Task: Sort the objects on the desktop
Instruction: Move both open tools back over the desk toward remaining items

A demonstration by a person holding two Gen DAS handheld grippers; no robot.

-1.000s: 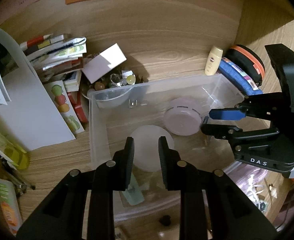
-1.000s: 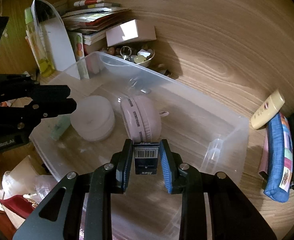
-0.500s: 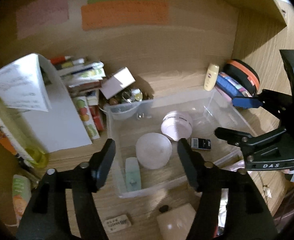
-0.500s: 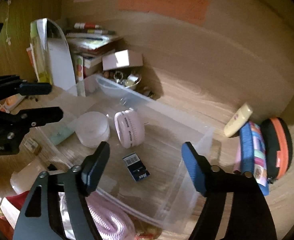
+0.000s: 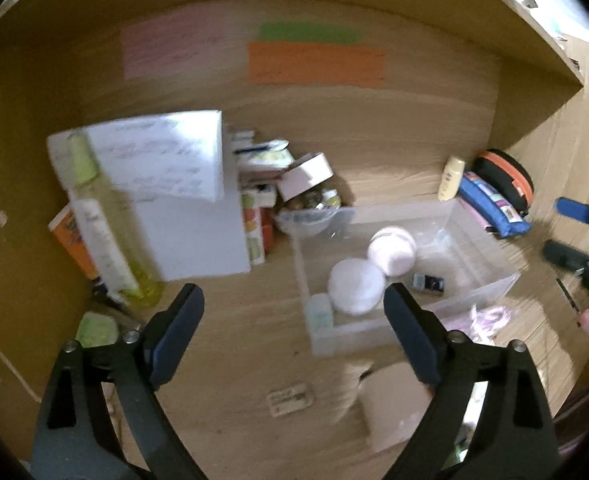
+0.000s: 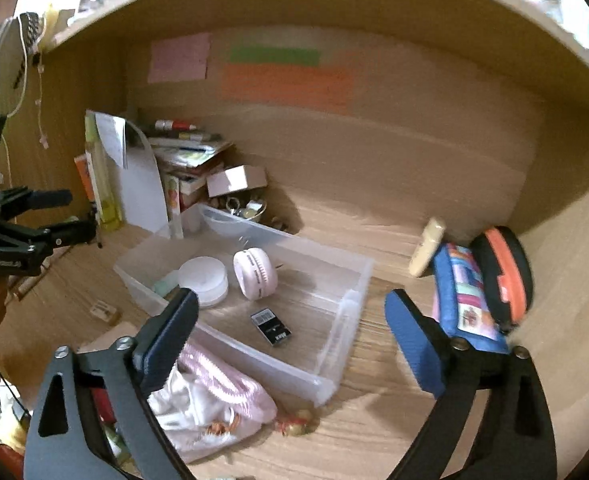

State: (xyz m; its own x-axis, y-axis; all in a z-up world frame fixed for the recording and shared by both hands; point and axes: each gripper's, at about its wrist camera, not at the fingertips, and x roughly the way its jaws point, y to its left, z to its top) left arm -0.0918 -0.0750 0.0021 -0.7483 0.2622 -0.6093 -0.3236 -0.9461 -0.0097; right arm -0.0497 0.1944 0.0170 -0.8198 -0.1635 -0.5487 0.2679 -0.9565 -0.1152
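A clear plastic bin (image 5: 482, 290) (image 6: 336, 280) stands on the wooden desk. In it lie a white round jar (image 5: 354, 286) (image 6: 203, 276), a pink round case (image 5: 392, 250) (image 6: 254, 274), a small black box with a barcode (image 5: 427, 282) (image 6: 271, 326) and a teal tube (image 5: 319, 314). My left gripper (image 5: 293, 296) (image 6: 74, 214) hovers before the bin's left end, its jaws opening with nothing between them. Drawn back above the bin's near corner is my right gripper (image 6: 290, 298) (image 5: 556, 227), jaws also opening and empty.
Left of the bin are a yellow-green bottle (image 5: 106, 240), white papers (image 5: 182, 208), stacked books and a trinket bowl (image 5: 310, 208). At right lie a cream bottle (image 6: 426, 252), a blue pencil case (image 6: 466, 300) and a black-orange pouch (image 6: 502, 272). A pink cloth bag (image 6: 214, 392) lies in front.
Both grippers went from nearly shut to wide open and drew back and up from the bin. The right one let go of the black box, which now lies on the bin floor.
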